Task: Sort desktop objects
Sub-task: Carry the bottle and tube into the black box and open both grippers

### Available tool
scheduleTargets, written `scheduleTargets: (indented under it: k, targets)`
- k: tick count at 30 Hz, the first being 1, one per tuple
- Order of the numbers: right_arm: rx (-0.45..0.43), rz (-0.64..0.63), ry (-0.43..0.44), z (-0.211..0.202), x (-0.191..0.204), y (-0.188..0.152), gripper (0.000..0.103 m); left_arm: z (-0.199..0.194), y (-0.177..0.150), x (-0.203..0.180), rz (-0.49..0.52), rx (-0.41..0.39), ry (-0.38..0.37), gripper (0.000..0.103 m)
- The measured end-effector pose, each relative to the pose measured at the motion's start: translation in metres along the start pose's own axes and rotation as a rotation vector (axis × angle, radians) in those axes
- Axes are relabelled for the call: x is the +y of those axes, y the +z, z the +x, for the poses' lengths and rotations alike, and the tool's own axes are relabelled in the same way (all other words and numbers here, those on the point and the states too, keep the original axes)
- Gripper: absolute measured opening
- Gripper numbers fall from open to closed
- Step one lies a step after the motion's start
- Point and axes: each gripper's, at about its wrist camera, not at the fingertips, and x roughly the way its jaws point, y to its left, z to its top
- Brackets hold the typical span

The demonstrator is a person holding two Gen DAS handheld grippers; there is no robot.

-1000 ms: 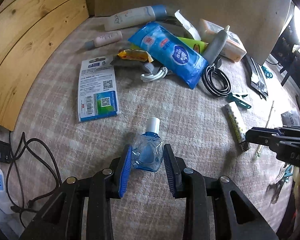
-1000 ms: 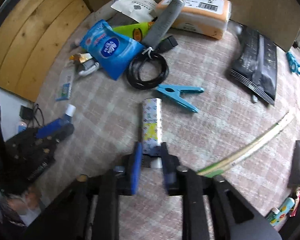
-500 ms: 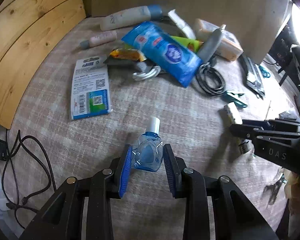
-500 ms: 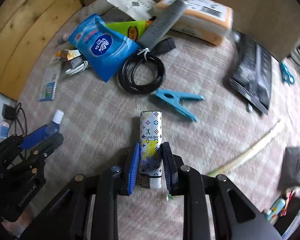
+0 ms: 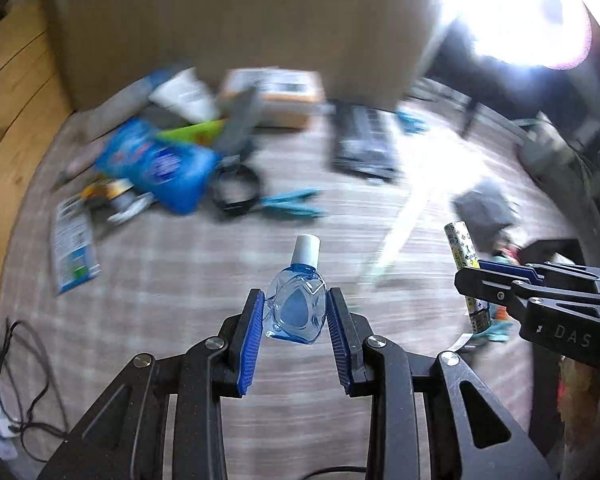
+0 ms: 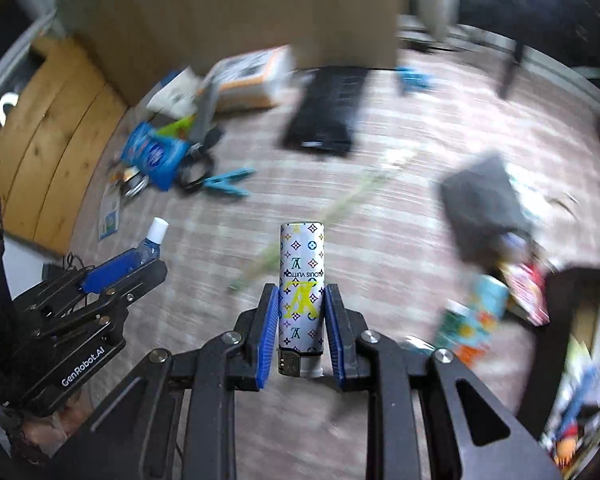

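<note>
My left gripper [image 5: 296,312] is shut on a small clear blue bottle [image 5: 298,304] with a white cap, held above the checked tablecloth. It shows from the side in the right wrist view [image 6: 150,246]. My right gripper [image 6: 302,312] is shut on a white patterned lighter [image 6: 302,284], also lifted off the table. The lighter shows at the right of the left wrist view [image 5: 466,256].
A heap lies at the back left: a blue tissue pack [image 5: 160,166], black cable coil [image 5: 236,192], teal clothespin [image 5: 292,204], orange box [image 5: 276,98]. A black packet [image 5: 364,146], dark pouch [image 6: 484,208] and colourful small items [image 6: 484,316] lie to the right. Cardboard wall [image 5: 240,20] behind.
Both grippers have lifted their objects off the table and swung to the right; the view is now blurred and the heap has shifted left.
</note>
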Motion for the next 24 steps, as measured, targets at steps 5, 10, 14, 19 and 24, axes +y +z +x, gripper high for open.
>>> scheduleTargets:
  k: [5,10,14,19,24]
  targets:
    - [-0.058,0.135,-0.048,-0.033,-0.073,-0.039,0.023,-0.008,0.004,-0.076,0.105,0.009,-0.081,0.030]
    - [-0.096,0.276,-0.104,-0.069,-0.138,-0.078,0.023,-0.002,0.005,-0.142,0.204,0.024,-0.160,0.030]
    - [-0.125,0.368,-0.152,-0.095,-0.179,-0.111,0.023,0.001,-0.001,-0.188,0.269,0.044,-0.214,0.030]
    - [-0.158,0.473,-0.199,-0.124,-0.221,-0.150,0.023,0.001,-0.017,-0.240,0.348,0.067,-0.269,0.030]
    - [-0.184,0.543,-0.227,-0.143,-0.249,-0.180,0.023,0.000,-0.034,-0.296,0.428,0.078,-0.310,0.030]
